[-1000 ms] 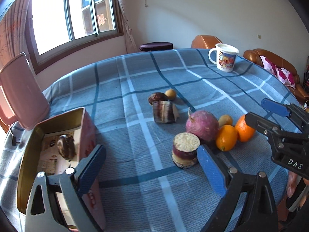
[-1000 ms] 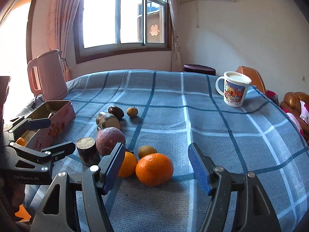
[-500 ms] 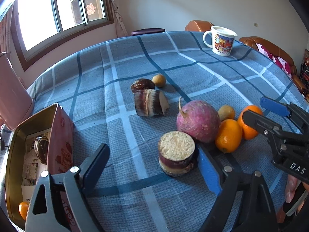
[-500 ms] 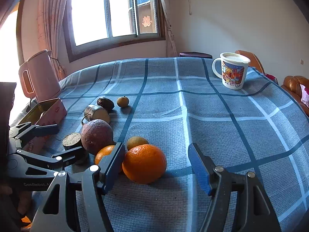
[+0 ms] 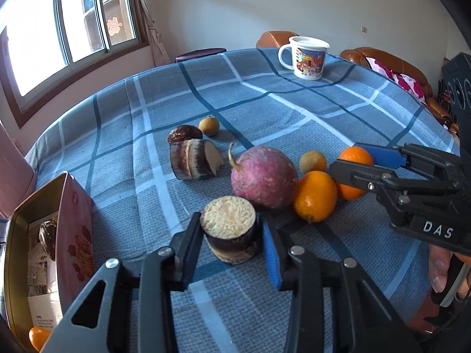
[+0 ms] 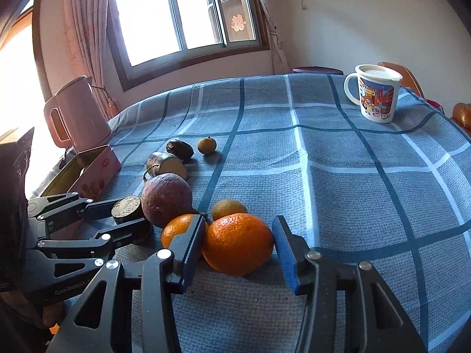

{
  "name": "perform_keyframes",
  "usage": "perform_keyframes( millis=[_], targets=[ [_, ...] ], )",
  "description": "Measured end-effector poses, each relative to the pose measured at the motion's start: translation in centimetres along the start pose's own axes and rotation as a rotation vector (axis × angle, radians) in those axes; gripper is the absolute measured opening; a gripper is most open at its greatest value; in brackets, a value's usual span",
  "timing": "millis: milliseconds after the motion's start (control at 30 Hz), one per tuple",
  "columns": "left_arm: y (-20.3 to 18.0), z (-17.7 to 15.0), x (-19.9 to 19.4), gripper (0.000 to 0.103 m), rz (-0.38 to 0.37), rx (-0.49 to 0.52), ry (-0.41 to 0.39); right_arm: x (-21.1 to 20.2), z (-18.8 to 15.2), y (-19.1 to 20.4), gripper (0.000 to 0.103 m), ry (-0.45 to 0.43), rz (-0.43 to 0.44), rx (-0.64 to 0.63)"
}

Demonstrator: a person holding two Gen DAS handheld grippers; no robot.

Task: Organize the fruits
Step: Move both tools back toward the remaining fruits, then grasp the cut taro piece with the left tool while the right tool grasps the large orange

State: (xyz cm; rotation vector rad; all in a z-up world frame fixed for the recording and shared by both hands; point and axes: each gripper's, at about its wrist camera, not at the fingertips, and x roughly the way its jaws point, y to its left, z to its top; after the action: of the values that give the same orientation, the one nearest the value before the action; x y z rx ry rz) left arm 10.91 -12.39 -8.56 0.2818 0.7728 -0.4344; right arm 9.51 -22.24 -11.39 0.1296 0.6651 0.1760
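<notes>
1. Fruit lies in a loose cluster on the blue checked tablecloth (image 5: 164,117), near the table's close edge, between the two grippers
2. The left gripper (image 5: 231,234) has just drawn its jaws together onto a short dark-skinned stump of cut root (image 5: 229,228), which stands upright with its pale, grainy cut face upward; both pads press its sides
3. Just behind it sits a round purple-pink radish (image 5: 263,176) with a curled tail, touching a small oval orange (image 5: 315,195)
4. The right gripper (image 6: 238,244) has its jaws around the largest orange (image 6: 238,242), bright and pebbled. They have just been narrowing: the left pad rests on the peel, while the blue right pad (image 6: 284,253) looks to be at its edge, and firm contact there is hard to judge
5. A small yellow-brown fruit (image 6: 229,208) sits behind that orange
6. Farther back lie a banded brown cut piece (image 5: 194,160), a dark glossy fruit (image 5: 184,133) and a small tan fruit (image 5: 209,126)
7. An open pink tin (image 5: 73,223) at the left holds a dark fruit and a small orange one; a printed mug (image 5: 307,57) stands at the far edge
</notes>
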Motion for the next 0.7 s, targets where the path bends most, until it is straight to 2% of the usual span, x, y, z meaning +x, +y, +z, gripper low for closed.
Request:
perform_keyframes(
  millis=[300, 700],
  targets=[
    [0.5, -0.2, -0.3, 0.038, -0.010, -0.023, -0.018, -0.9, -0.1, 0.1, 0.048, -0.053, -0.014, -0.017],
    [1.5, -0.3, -1.6, 0.037, -0.007, -0.078, -0.087, -2.0, -0.3, 0.7, 0.047, -0.127, -0.034, -0.053]
  ],
)
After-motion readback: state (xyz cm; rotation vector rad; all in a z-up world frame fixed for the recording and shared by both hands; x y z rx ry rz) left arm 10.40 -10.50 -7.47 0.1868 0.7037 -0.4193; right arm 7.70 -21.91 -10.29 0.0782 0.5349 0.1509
